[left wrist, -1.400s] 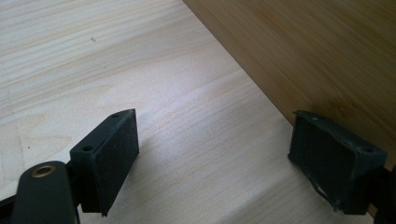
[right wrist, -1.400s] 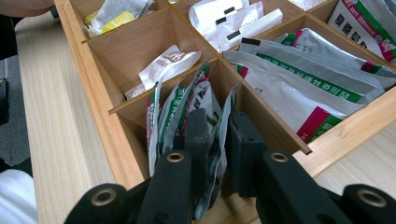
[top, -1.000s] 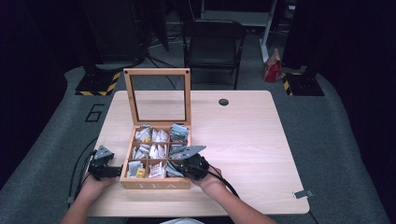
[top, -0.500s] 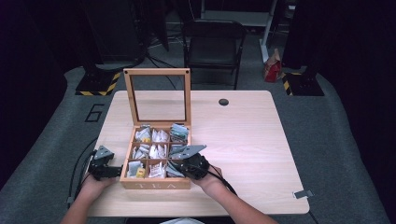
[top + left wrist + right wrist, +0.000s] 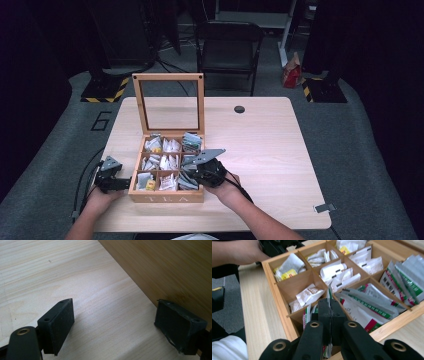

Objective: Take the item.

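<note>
Right gripper view: right gripper (image 5: 329, 315) pinches a sachet (image 5: 328, 350) in the near corner compartment of the wooden tea box (image 5: 165, 197), left gripper (image 5: 125, 322) spread beside its wall; thin grip may slip on lifting, dragging neighbouring sachets

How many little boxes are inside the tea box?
9, in three rows of three inside the tea box. Every one seems to hold tea packets. The right tool covers part of the near right one, so some packets may be hidden.
</note>
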Available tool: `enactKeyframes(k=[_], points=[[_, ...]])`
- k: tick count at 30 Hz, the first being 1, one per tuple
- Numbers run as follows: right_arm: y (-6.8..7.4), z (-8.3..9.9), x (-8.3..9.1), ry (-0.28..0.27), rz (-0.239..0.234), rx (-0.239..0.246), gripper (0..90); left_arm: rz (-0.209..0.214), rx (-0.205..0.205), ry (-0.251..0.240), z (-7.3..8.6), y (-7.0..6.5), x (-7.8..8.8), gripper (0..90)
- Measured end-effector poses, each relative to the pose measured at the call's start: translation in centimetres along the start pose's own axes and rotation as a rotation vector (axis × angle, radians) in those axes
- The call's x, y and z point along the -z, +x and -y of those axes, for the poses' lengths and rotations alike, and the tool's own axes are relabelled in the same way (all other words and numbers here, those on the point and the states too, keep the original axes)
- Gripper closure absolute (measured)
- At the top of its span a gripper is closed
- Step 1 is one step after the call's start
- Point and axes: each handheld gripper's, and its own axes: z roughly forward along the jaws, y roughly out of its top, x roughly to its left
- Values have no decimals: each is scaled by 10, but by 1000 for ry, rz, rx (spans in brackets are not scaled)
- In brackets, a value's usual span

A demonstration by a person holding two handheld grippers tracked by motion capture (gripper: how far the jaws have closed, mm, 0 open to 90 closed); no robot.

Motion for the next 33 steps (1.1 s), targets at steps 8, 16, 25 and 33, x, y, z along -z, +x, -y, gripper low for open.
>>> enactKeyframes(k=[8, 16, 25, 33], points=[[-1, -12, 13, -22, -10, -1, 898, 0, 0, 0, 0, 0, 0, 154], [-1, -22, 23, -45, -21, 4, 898, 0, 0, 0, 0, 0, 0, 154], [-2, -23, 25, -50, -15, -1, 898, 0, 0, 0, 0, 0, 0, 154], [-6, -23, 31, -57, -4, 2, 898, 0, 0, 0, 0, 0, 0, 154]])
